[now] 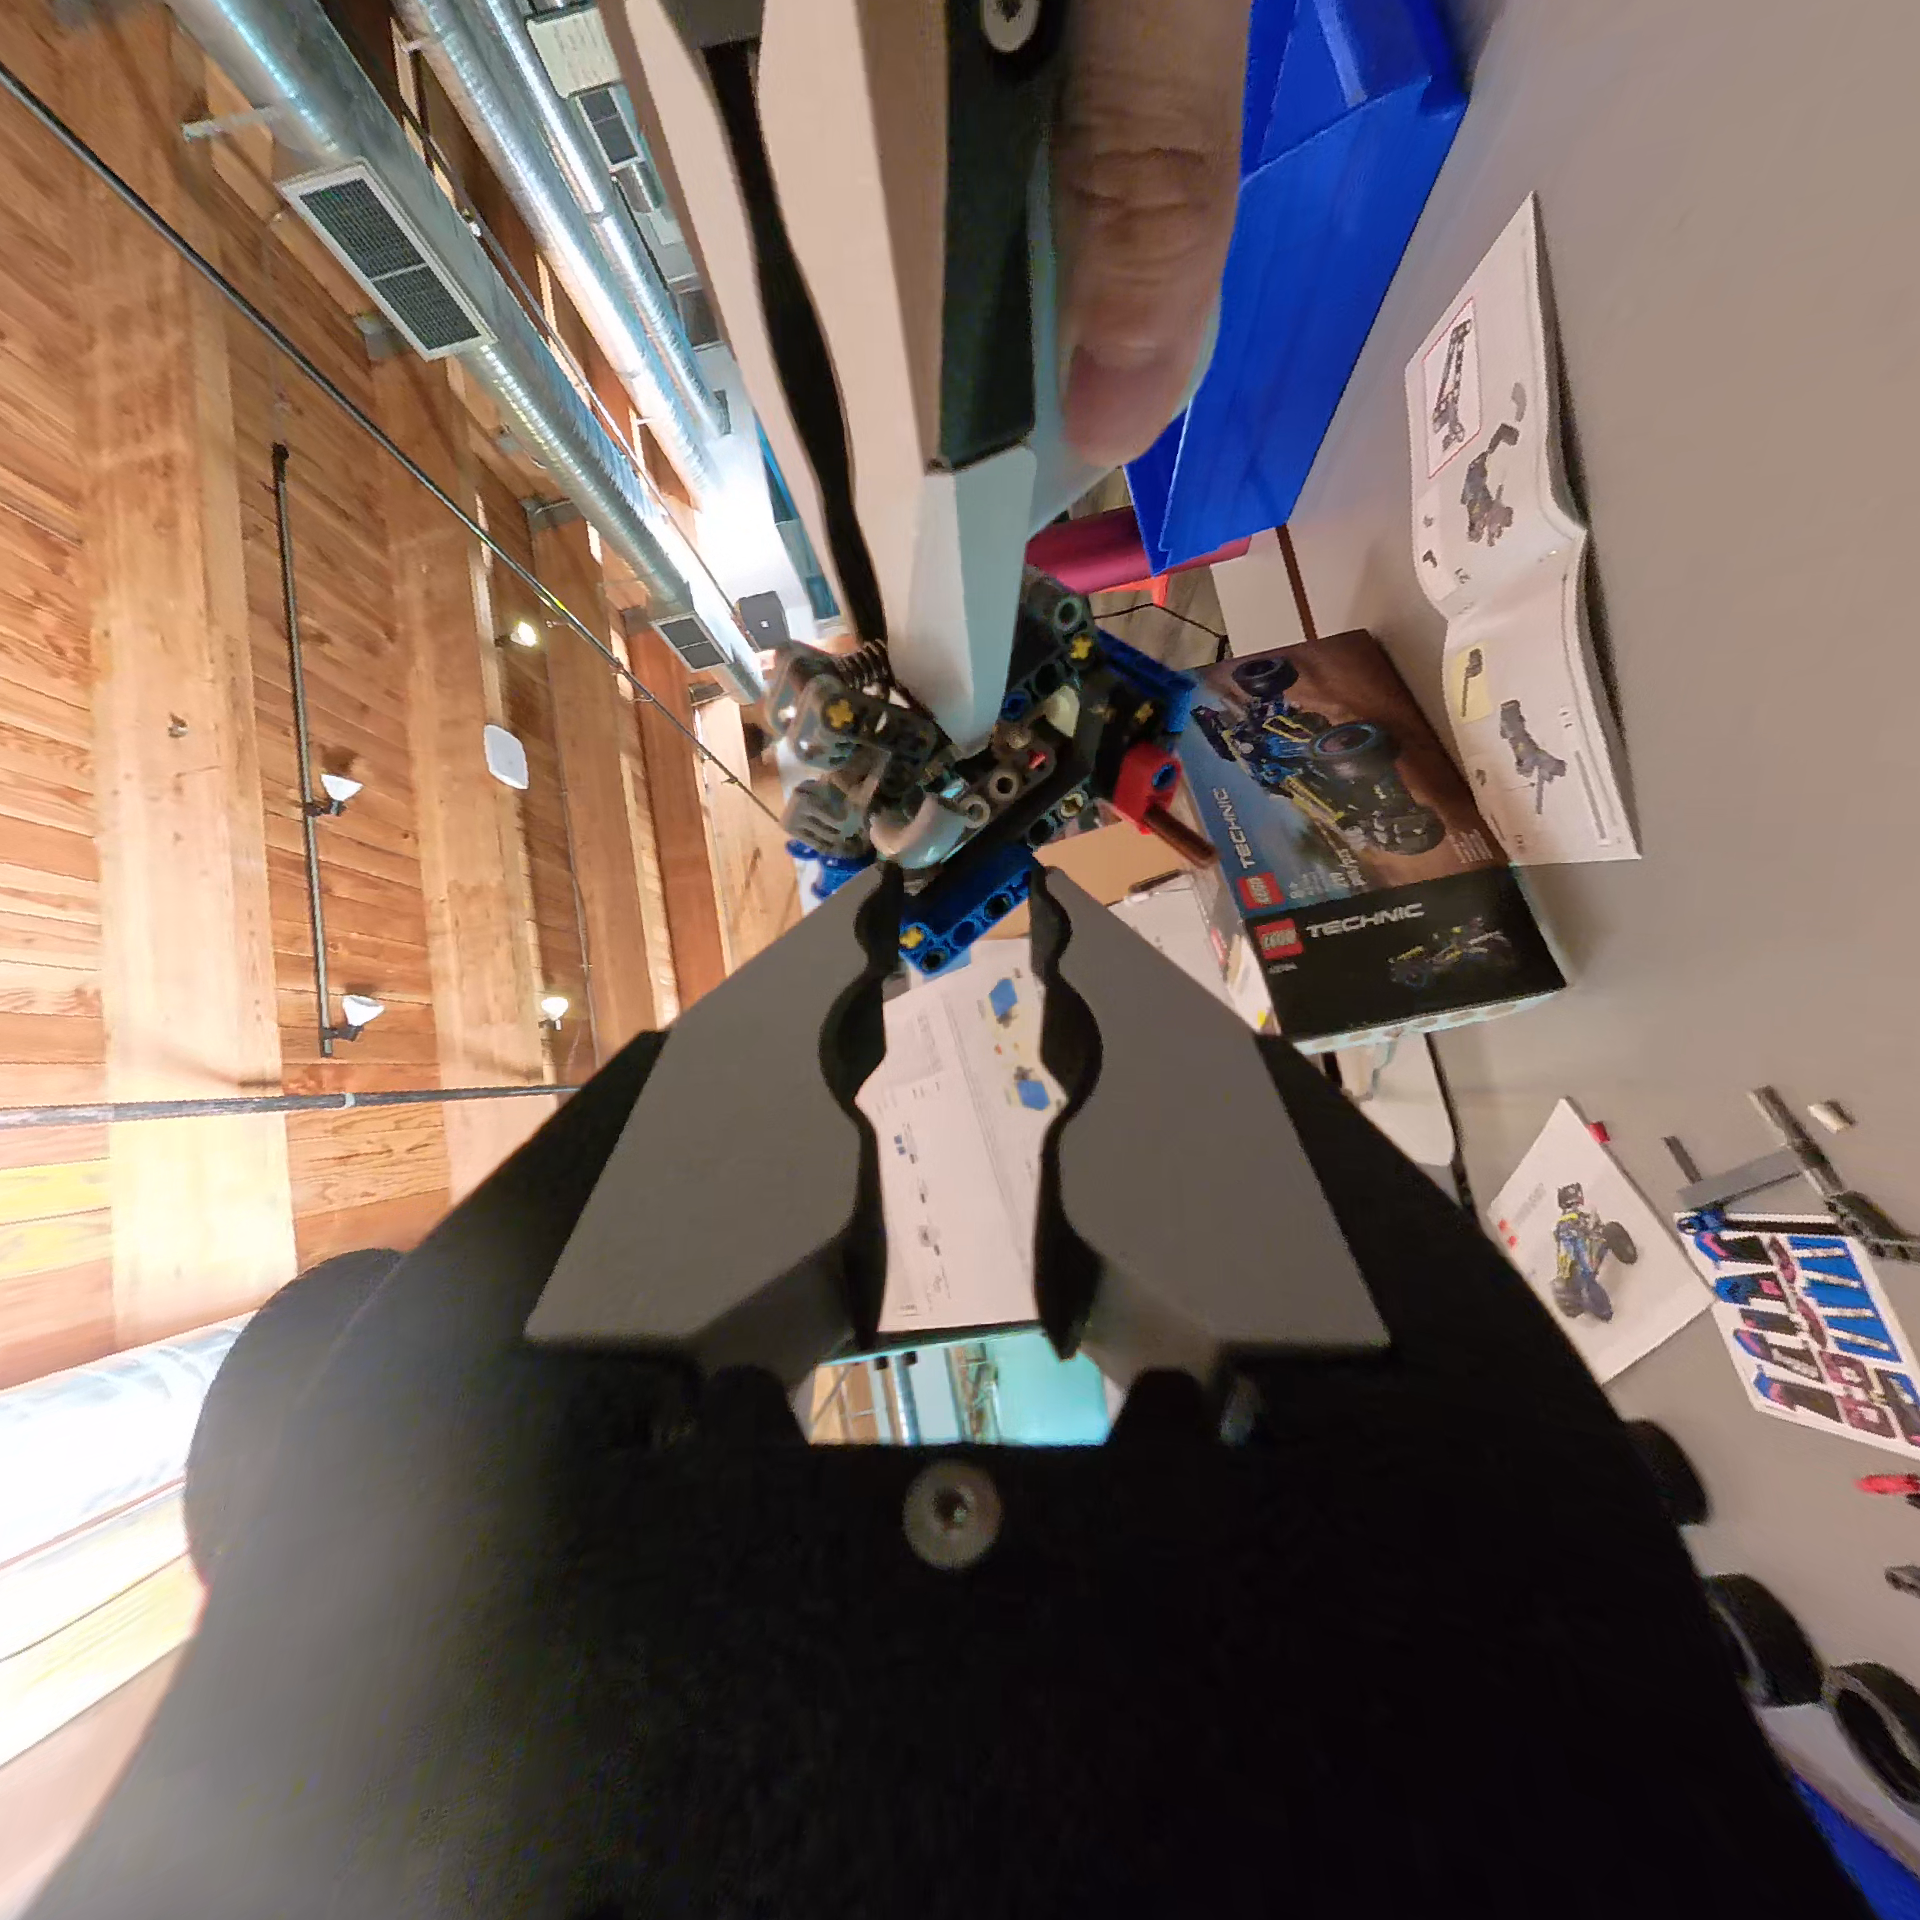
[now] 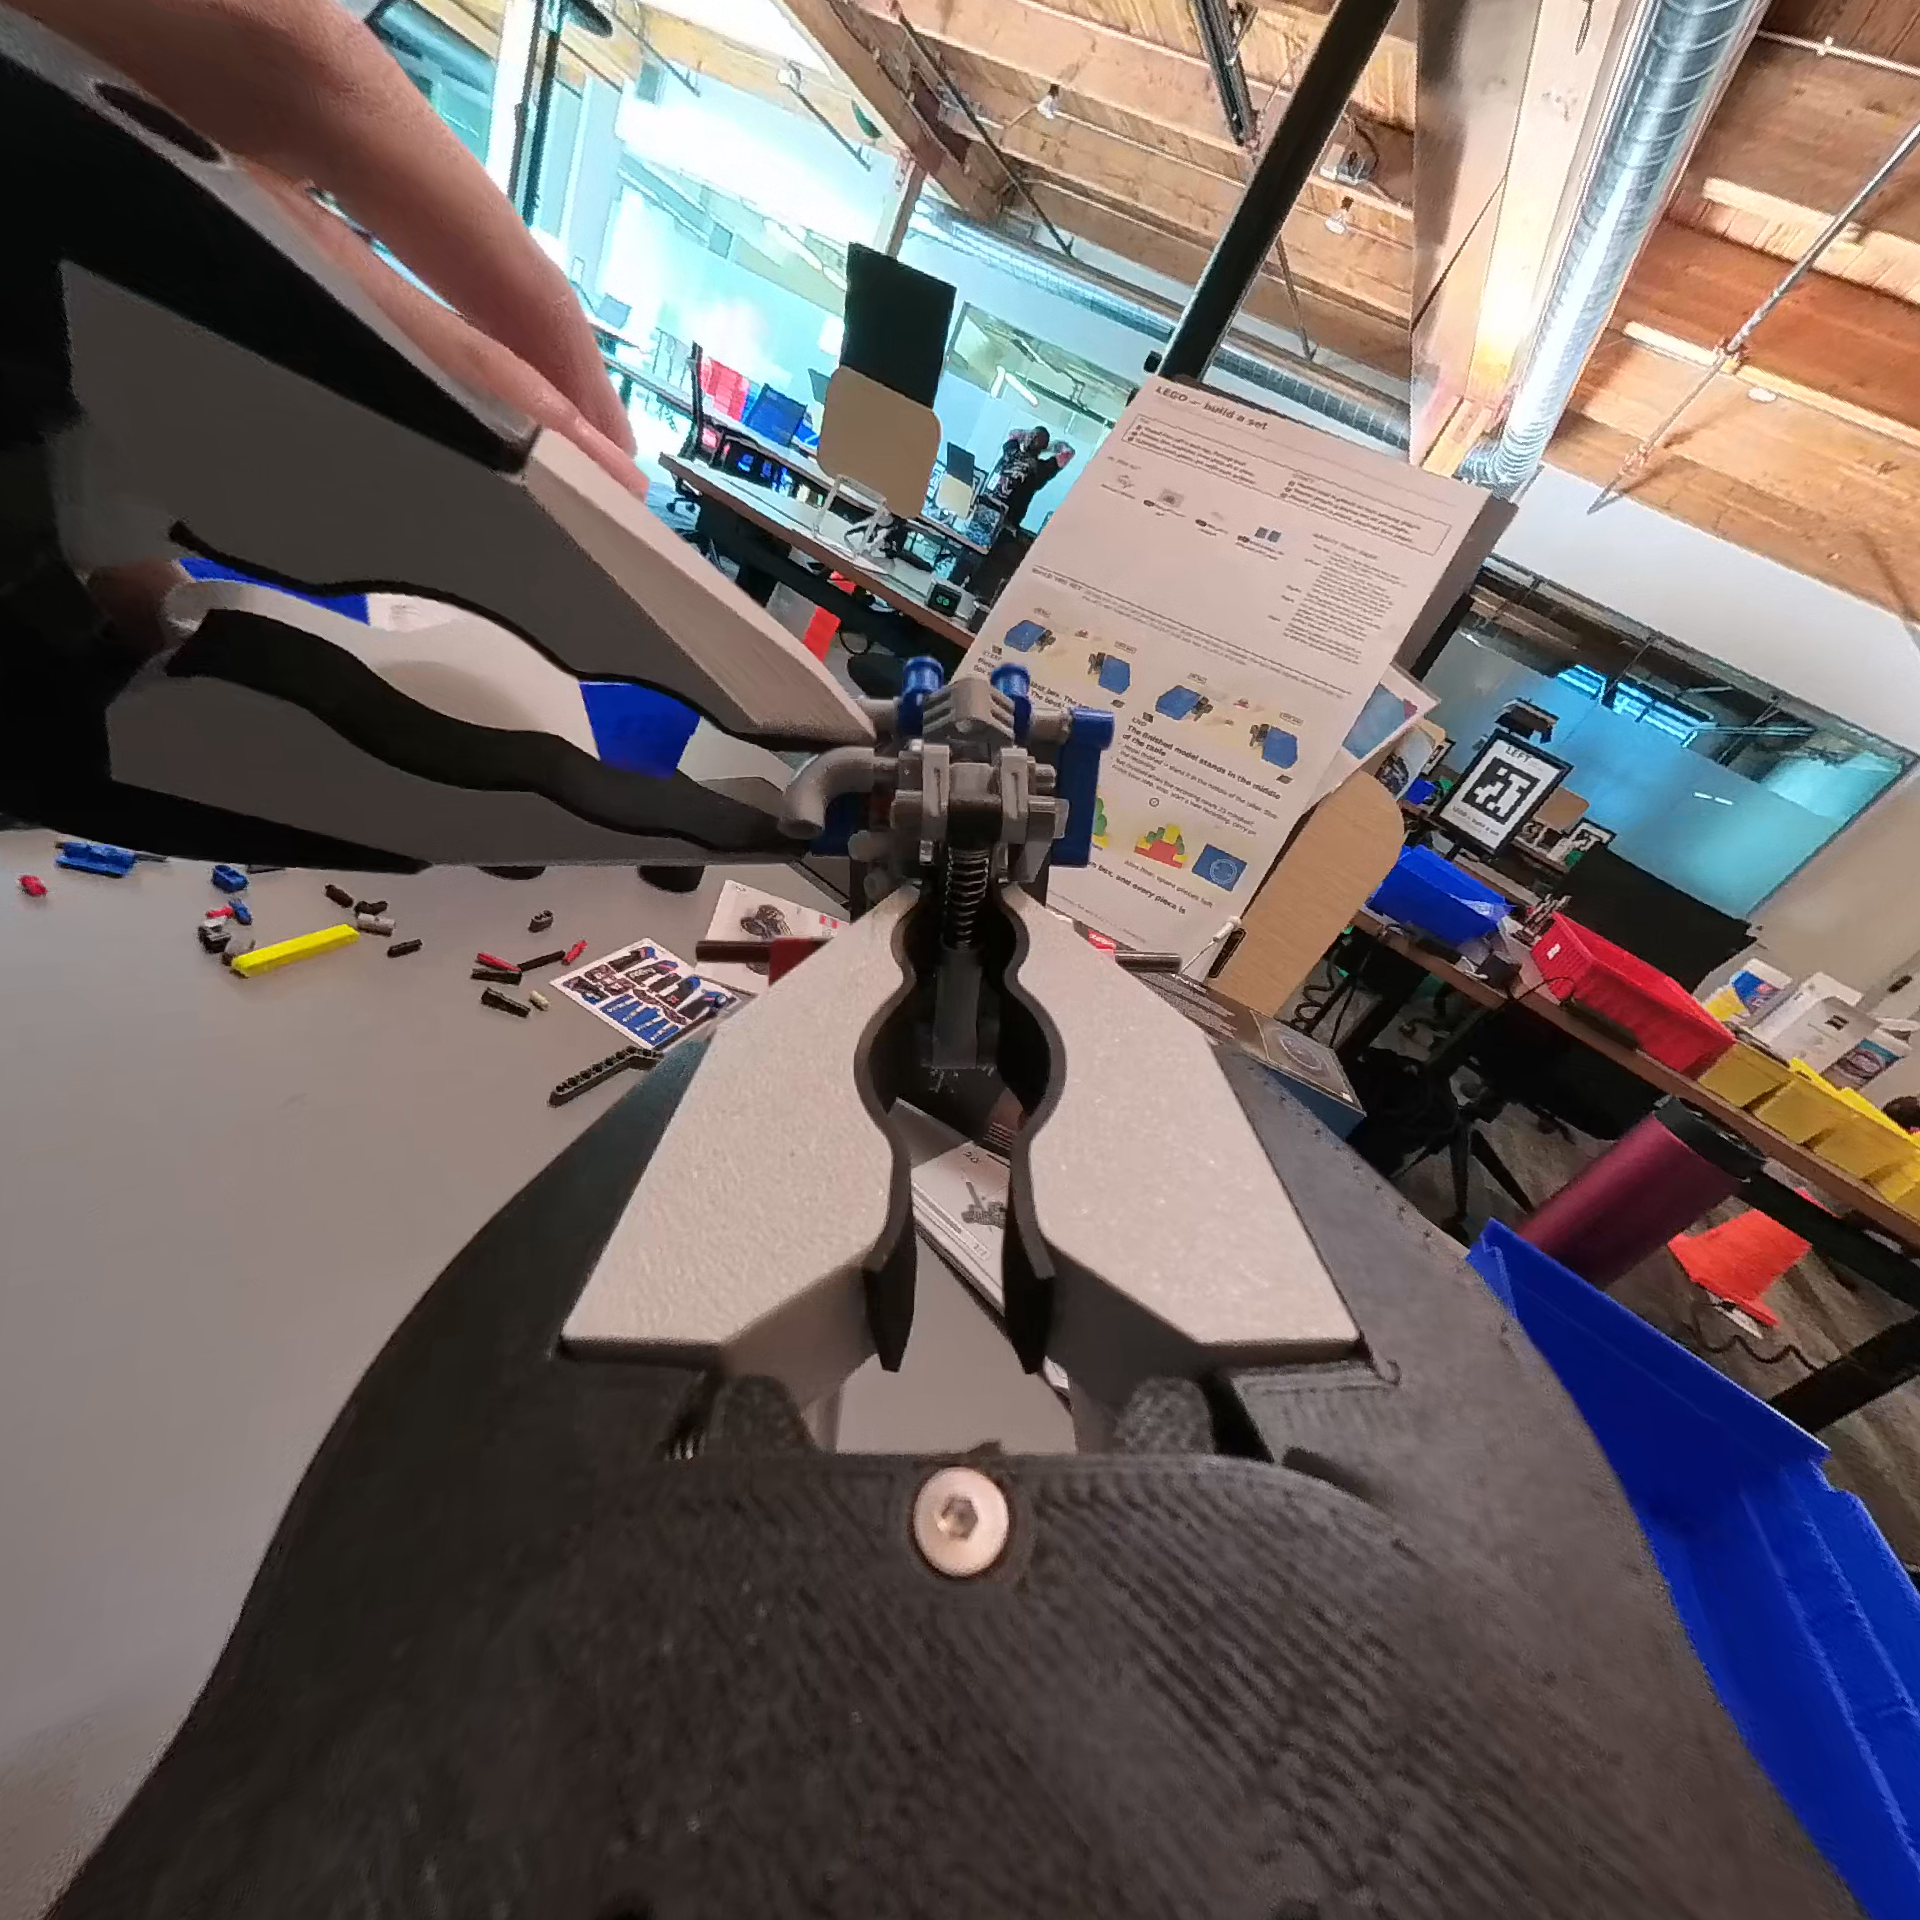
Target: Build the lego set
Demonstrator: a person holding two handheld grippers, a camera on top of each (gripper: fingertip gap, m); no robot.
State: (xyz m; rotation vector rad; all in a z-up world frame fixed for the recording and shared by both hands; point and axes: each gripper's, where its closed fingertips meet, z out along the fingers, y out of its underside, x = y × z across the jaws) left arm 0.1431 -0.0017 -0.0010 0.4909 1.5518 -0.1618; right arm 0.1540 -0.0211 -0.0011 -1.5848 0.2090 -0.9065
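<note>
- Fingers of your right gripper [image 2: 961, 904] are drawn close together, clamped on the dark spring strut [image 2: 964, 883] of the brick-built model [image 2: 977, 769]; the strut runs lengthwise between them, pointing straight away from your wrist.
- Your left gripper [image 1: 961, 894] has its fingers apart, one on each side of the model's blue beam [image 1: 966, 920]; whether the pads press on the beam does not show.
- The model sits above the grey table [image 2: 260, 1195], right at the tips of both grippers; your right one has it by the strut, your left one meets it at the beam.
- The two grippers come at it roughly crosswise; seen from the right wrist, the left one reaches in from the left, level with the grey upper part of the model.
- The beam lies slanted across the left fingers' gap, not along it.
- Counted: one model; two grippers; one spring strut in view.
- On the table, well apart from the fingers: one printed box [image 1: 1382, 831]; one open booklet [image 1: 1507, 540]; one smaller closed booklet [image 1: 1590, 1236]; one sticker sheet [image 1: 1808, 1340]; one yellow beam [image 2: 296, 949] among many small loose pieces, too small to count.
- One blue bin [image 2: 1714, 1558] stands just beside your right gripper; one printed poster [image 2: 1247, 644] stands behind the model.
</note>
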